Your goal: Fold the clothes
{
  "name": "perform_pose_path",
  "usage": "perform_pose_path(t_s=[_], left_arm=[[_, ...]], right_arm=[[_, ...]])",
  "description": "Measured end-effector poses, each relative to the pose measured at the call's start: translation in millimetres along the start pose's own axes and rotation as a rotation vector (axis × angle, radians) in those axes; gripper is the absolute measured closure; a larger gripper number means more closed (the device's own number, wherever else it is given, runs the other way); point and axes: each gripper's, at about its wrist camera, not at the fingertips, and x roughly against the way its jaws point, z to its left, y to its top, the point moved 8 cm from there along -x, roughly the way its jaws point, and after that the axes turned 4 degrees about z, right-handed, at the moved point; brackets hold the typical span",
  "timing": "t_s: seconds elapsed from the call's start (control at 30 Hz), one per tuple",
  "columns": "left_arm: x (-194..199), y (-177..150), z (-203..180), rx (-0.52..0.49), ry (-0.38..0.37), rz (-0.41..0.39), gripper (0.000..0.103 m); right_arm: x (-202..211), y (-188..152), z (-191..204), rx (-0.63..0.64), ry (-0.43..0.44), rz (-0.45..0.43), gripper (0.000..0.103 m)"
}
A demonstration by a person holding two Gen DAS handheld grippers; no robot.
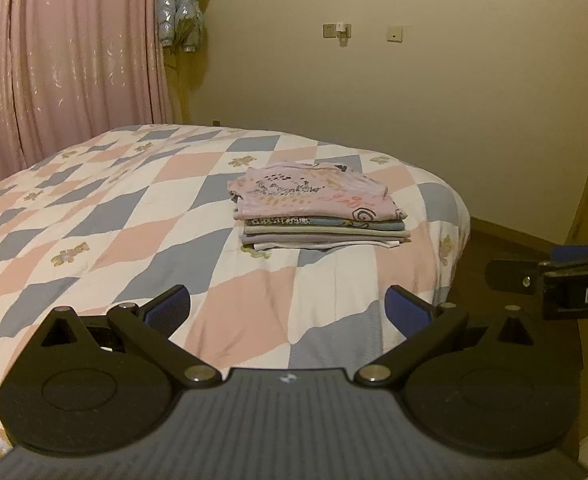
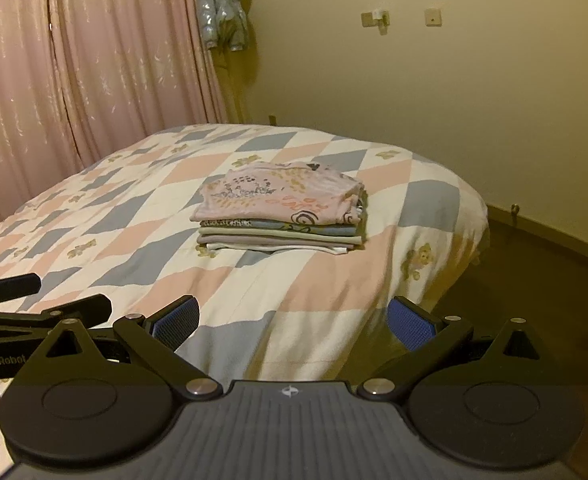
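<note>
On the quilted bed [image 1: 141,216], folded clothes [image 1: 318,208]; both tools [image 1: 287,310] [image 2: 291,320] level, spread, empty.

Bed [image 1: 113,216] with checked quilt, centre. Pink curtain [image 1: 65,60] at 10 o'clock. Jacket [image 1: 179,12] hung at 12. Cream wall [image 1: 434,120] with sockets [image 1: 336,31] at 1. Wood floor [image 2: 534,280] at 3.

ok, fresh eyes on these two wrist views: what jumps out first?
The stack of folded clothes, pink printed top uppermost, sitting near the far right end of the checked quilt. Then the two open grippers, left gripper and right gripper, both empty, short of the stack.
</note>
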Motion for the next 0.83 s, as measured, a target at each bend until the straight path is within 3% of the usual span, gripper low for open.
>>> perform_pose_path(t_s=[0.43, 0.83], left_arm=[[25.6, -12.7, -7.6, -0.003, 0.019, 0.002, 0.001], [27.8, -17.4, -6.9, 0.005, 0.033, 0.003, 0.001]], right_arm=[[32.4, -11.2, 7.2, 0.019, 0.017, -0.018, 0.000], [36.9, -14.5, 4.5, 0.013, 0.018, -0.023, 0.000]])
